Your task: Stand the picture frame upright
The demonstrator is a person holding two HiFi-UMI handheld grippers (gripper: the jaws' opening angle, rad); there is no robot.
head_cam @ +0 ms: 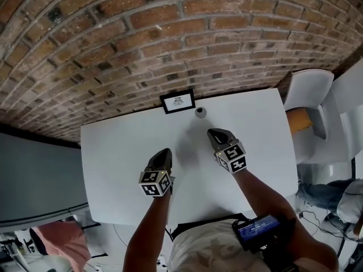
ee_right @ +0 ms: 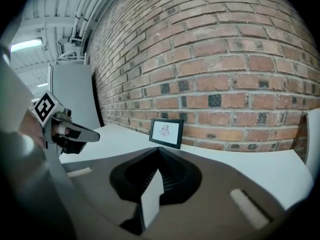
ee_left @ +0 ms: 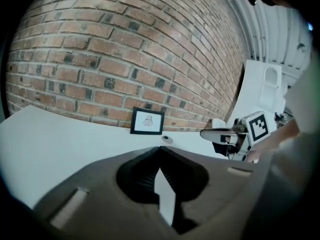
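Facing the upright picture frame point(head_cam: 177, 101), left gripper point(head_cam: 164, 153) and right gripper point(head_cam: 214, 132), both shut empty, each film the other.

Light was even and fairly bright, mostly from overhead. A strip lamp point(ee_right: 25, 45) glowed at the upper left of the right gripper view. The white desk point(head_cam: 125, 169) looked nearly washed out, with one faint, soft shadow at its middle. The brick wall point(ee_left: 125, 49) bowed strongly and the corners went black. The far picture frame point(ee_left: 147, 121) was sharp, while the near edges were smeared.
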